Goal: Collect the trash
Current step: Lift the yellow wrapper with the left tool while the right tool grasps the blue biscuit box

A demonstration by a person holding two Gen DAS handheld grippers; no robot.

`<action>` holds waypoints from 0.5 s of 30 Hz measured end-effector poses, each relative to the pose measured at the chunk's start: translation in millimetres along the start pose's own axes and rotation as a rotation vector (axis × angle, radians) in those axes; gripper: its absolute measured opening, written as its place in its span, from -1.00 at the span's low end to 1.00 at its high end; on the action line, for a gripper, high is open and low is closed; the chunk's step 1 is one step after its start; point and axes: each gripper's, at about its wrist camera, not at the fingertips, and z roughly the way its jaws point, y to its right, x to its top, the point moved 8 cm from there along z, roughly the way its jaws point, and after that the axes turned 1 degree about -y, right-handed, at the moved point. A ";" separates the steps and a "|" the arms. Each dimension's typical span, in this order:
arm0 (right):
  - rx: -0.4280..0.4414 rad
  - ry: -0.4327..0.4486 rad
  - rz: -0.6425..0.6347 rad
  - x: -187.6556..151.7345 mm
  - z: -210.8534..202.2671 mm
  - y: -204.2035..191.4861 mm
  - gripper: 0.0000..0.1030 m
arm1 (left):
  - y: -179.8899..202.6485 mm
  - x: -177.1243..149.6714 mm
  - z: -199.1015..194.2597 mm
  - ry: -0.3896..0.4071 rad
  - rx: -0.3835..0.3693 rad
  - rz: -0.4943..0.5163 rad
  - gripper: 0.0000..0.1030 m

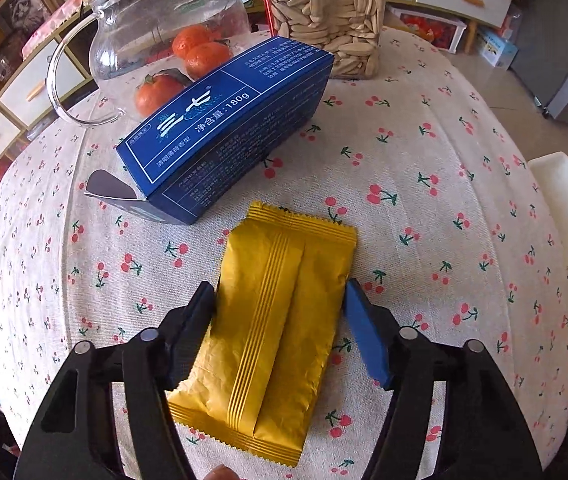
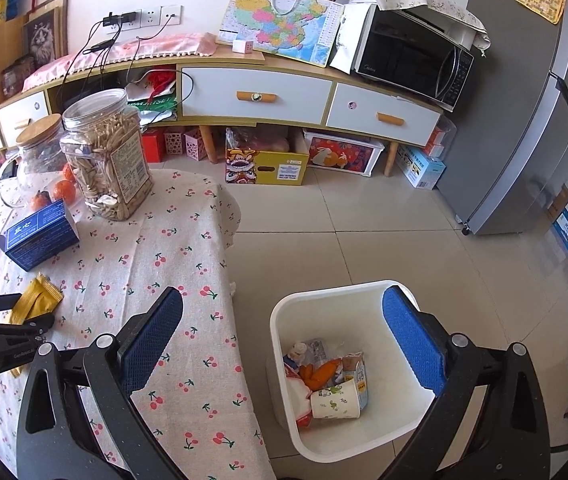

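the yellow wrapper (image 1: 279, 320) lies flat on the cherry-print tabletop (image 1: 424, 240) just in front of the blue box (image 1: 223, 128); the left gripper (image 1: 279, 300) jaws straddle and pinch its sides; the right gripper (image 2: 284, 320) jaws stand open and empty, beside the wrapper, above the white bin (image 2: 324, 300).
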 end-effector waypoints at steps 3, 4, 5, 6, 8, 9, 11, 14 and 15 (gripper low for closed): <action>0.007 0.001 -0.005 0.4 -0.9 -3.5 0.86 | 8.9 -5.0 -5.1 0.009 0.002 0.011 -0.15; 0.012 0.001 -0.003 0.3 -1.4 -4.2 0.86 | 12.5 -7.2 -8.1 0.014 0.001 0.005 -0.21; 0.019 0.001 -0.001 0.9 -1.7 -5.5 0.86 | 11.5 -9.8 -10.6 0.019 0.006 -0.005 -0.25; 0.028 0.002 0.001 1.4 -2.2 -7.5 0.86 | 9.9 -12.2 -14.2 0.026 0.010 -0.018 -0.27; 0.050 0.001 0.004 1.5 -3.3 -12.6 0.86 | 2.8 -18.8 -25.8 0.046 -0.006 -0.058 -0.35; 0.068 -0.001 0.008 1.1 -3.8 -16.2 0.86 | -2.9 -21.5 -33.0 0.058 -0.022 -0.082 -0.39; 0.127 -0.018 0.031 -0.9 -3.8 -27.1 0.86 | -13.0 -28.1 -54.0 0.098 -0.042 -0.122 -0.41; 0.222 -0.048 0.056 -3.3 -1.7 -51.7 0.86 | -28.1 -39.6 -90.2 0.181 -0.043 -0.155 -0.41; 0.248 -0.054 0.053 -4.0 -1.9 -64.3 0.86 | -32.8 -43.2 -101.1 0.214 -0.031 -0.160 -0.41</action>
